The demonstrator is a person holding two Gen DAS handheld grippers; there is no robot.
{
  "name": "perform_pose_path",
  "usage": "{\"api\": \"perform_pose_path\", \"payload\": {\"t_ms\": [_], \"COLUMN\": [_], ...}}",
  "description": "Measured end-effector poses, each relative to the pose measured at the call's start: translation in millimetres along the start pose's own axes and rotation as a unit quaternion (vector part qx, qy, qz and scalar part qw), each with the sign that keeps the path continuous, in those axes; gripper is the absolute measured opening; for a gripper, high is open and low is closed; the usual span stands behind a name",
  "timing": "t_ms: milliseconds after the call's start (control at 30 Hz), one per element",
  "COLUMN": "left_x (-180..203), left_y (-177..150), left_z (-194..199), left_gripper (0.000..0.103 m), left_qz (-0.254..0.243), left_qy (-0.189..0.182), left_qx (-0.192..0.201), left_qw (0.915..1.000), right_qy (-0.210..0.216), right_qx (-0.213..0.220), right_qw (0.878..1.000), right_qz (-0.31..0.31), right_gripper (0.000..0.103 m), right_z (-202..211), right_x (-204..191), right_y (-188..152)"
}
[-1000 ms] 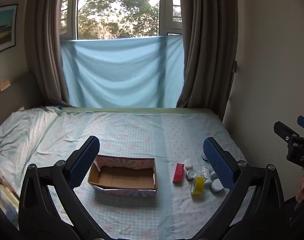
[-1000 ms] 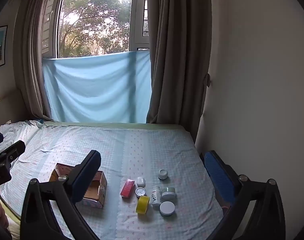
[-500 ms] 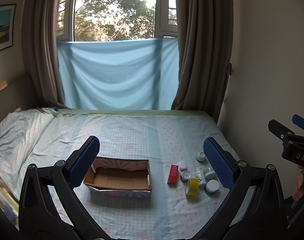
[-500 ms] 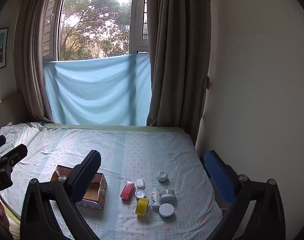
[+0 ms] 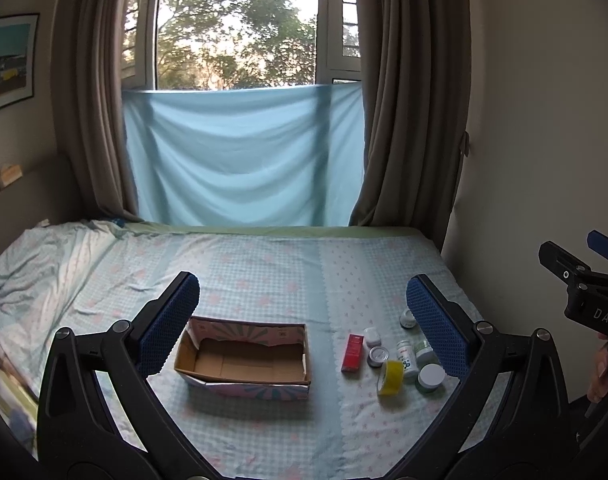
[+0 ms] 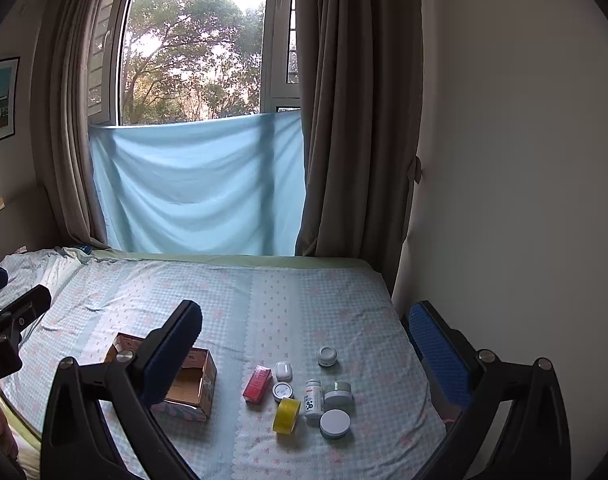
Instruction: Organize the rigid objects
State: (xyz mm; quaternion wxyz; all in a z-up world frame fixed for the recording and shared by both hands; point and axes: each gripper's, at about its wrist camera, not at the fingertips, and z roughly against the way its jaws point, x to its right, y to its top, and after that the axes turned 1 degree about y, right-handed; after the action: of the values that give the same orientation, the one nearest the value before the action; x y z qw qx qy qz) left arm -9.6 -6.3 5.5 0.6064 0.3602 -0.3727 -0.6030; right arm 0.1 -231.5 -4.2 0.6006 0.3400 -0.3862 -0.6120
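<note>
box (image 5: 244, 360): you see matt cardboard
tape roll (image 6: 286, 416): glossy yellow plastic
bedsheet (image 5: 264, 272): soft cloth
finger pads (image 5: 433, 324): rough blue rubber

White capitals "DAS" stand on the black body of the right gripper (image 5: 595, 304), cut off by the frame edge. The small white plastic bottle (image 6: 313, 398) carries a printed label, perhaps with dark figures, too small to read.

L hand-held gripper (image 5: 302, 320) wide apart, empty | box (image 5: 246, 358) on bed (image 5: 264, 272) | red carton (image 5: 352, 352) beside
</note>
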Motion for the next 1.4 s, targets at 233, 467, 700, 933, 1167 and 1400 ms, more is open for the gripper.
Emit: {"api": "perform_pose_path", "payload": {"t_ms": [233,467,700,933,1167,1400], "left_x": [0.4,-1.1,-4.1,-5.7,-8.1,-11.4], "left_y": [-0.5,-0.7,-1.3,-1.8,-2.3,-1.2], "left_z": [1.6,4.1,5.4,5.8,6.5,5.5], "left_gripper": [0.103,0.103,0.103,0.103,0.103,0.103], "left_qz": [0.001,0.004,0.007,0.008,0.009,0.013], "left_qy": [0.0,0.002,0.006,0.009,0.009,0.011], "left_qx": [0.0,0.002,0.001,0.003,0.003,0.001], "left_qw": [1.0,1.0,1.0,0.9999,0.9999,0.9999], "right_qy": [-0.001,0.001,0.003,0.005,0.005,0.005], "right_qx": [0.0,0.003,0.004,0.004,0.005,0.004], "right_qw": [1.0,1.0,1.0,1.0,1.0,1.0], "right_qz": [0.002,0.003,0.001,0.002,0.002,0.002], "right_gripper": [0.103,0.103,0.103,0.103,0.103,0.103], "right_z": [1.0,3.7,4.2,4.5,4.6,4.5], "right_x": [-1.5,-4.6,-5.3,-9.4,-11.0,-10.9], "right_y": [-0.6,-1.6,-2.8,-5.0,-5.9,-5.8]}}
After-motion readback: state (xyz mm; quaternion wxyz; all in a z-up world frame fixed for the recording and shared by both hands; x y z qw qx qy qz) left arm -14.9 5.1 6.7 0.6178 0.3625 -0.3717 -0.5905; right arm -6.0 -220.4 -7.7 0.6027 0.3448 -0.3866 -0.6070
